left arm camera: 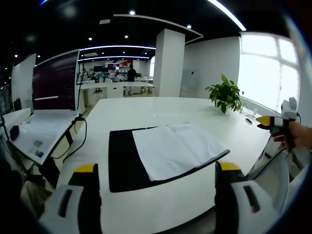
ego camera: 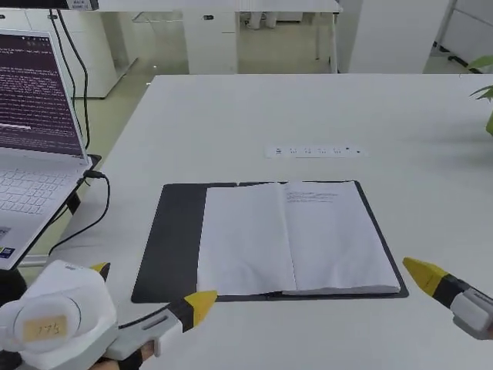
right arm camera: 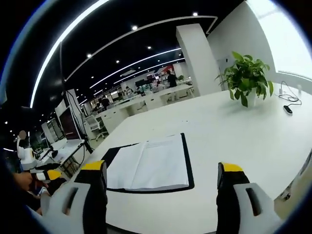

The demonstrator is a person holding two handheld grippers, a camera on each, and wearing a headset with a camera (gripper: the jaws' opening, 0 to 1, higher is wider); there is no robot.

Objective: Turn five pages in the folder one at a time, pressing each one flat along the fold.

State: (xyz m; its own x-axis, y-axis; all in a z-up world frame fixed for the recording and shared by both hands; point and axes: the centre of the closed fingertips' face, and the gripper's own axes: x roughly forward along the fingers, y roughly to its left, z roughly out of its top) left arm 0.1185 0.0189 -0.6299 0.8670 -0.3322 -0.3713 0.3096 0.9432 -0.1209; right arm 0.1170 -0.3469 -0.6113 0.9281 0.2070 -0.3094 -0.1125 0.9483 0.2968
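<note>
A black folder lies open on the white table, with white pages spread flat on either side of the fold. My left gripper hovers open off the folder's near left corner, clear of it. In the left gripper view the folder lies ahead between the spread jaws of the left gripper. One yellow fingertip of my right gripper shows beside the folder's near right corner. The right gripper is open and empty, with the pages ahead of it.
A laptop stands open at the left table edge, its cable trailing toward the folder. A white strip lies beyond the folder. A potted plant stands at the far right.
</note>
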